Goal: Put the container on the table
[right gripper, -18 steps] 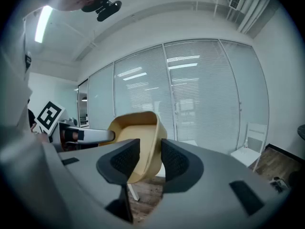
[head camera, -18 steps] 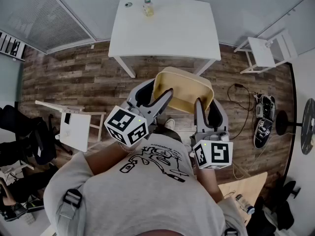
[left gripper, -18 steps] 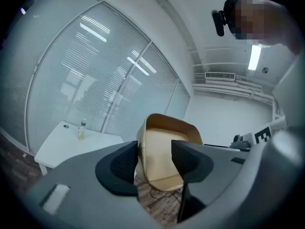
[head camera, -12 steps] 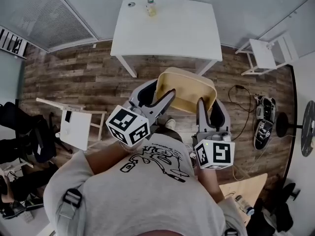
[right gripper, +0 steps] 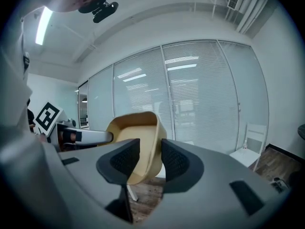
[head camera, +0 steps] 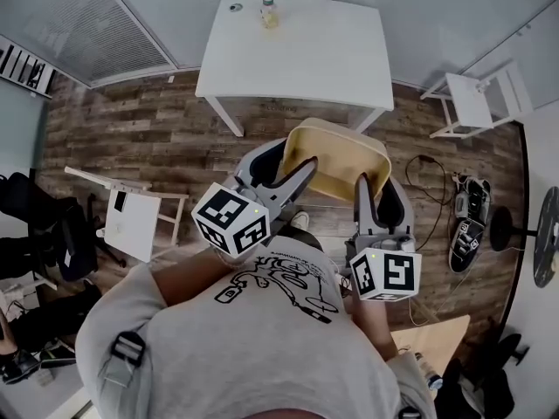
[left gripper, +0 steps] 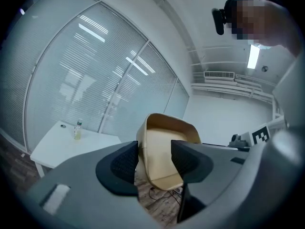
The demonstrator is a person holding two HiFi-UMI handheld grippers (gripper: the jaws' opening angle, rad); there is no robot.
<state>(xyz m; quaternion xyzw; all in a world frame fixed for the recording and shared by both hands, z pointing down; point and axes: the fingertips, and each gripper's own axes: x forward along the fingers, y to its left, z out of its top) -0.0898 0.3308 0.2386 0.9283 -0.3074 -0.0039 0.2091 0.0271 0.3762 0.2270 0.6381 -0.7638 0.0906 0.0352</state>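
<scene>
A tan plastic container [head camera: 339, 157] hangs in the air above the wood floor, tilted, held between both grippers. My left gripper [head camera: 295, 169] is shut on its left wall, which runs between the dark pads in the left gripper view, container [left gripper: 163, 152], left gripper [left gripper: 155, 160]. On the opposite side my right gripper [head camera: 368, 192] is shut on the right wall, seen as container [right gripper: 135, 136] and right gripper [right gripper: 149, 158] in the right gripper view. The white table [head camera: 301, 59] stands ahead, a short way beyond the container.
A small bottle [head camera: 268, 11] and a little round object [head camera: 234, 8] sit at the table's far edge. White chairs stand at the right [head camera: 472, 101] and left [head camera: 133, 225]. Shoes [head camera: 463, 227] and a cable [head camera: 428, 190] lie on the floor at the right.
The container and both grippers have drifted slightly to the right in the head view. Both grips look the same.
</scene>
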